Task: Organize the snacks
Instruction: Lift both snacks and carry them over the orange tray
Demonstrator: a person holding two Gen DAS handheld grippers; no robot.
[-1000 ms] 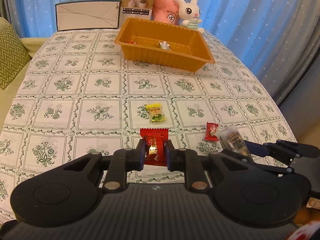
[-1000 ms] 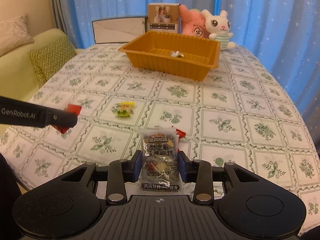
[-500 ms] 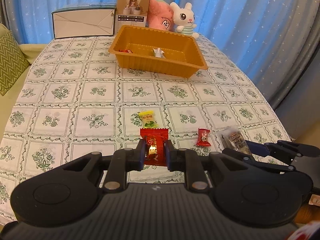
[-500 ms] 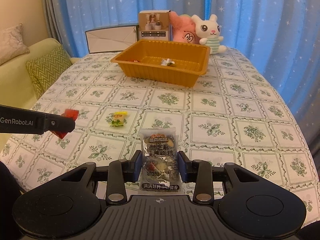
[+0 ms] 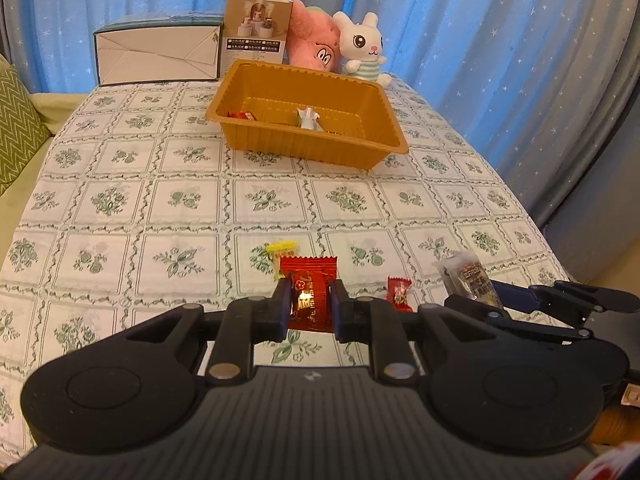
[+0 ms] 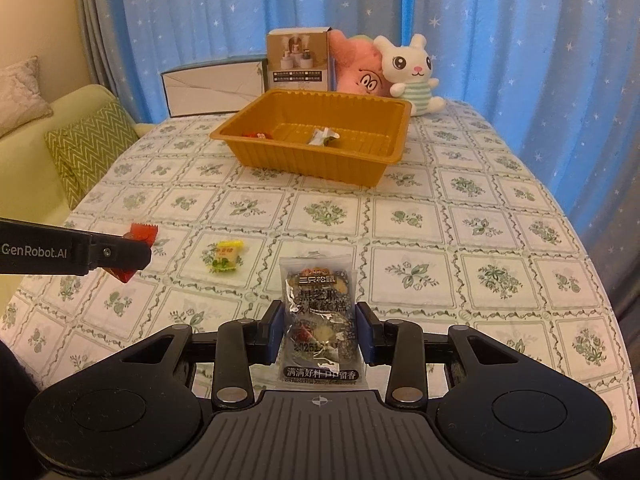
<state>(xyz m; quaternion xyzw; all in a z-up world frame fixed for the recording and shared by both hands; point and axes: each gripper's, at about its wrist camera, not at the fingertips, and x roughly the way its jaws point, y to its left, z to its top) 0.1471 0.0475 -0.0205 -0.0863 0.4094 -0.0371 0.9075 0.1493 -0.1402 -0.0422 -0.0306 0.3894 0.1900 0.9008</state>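
Observation:
My left gripper (image 5: pixel 309 307) is shut on a red snack packet (image 5: pixel 308 288), held above the tablecloth. My right gripper (image 6: pixel 320 330) is shut on a clear packet with dark print (image 6: pixel 318 312), also off the table. Each gripper shows in the other's view: the right gripper (image 5: pixel 520 300) with its packet at the right edge, the left gripper (image 6: pixel 132 254) with the red packet at the left edge. An orange tray (image 5: pixel 312 148) (image 6: pixel 312 166) stands farther back with a few small snacks in it. A yellow candy (image 6: pixel 224 256) (image 5: pixel 282 250) and a small red candy (image 5: pixel 399 294) lie on the cloth.
Behind the tray stand a white box (image 5: pixel 156 56), a tall carton (image 5: pixel 256 32), a pink plush (image 5: pixel 314 46) and a white rabbit plush (image 5: pixel 360 50). Blue starred curtains hang behind. A sofa with a green zigzag cushion (image 6: pixel 90 144) borders the table's left side.
Both views have tilted up a little, so the tray sits lower in frame and more curtain shows. Both grips are unchanged; the right gripper has risen slightly with its packet.

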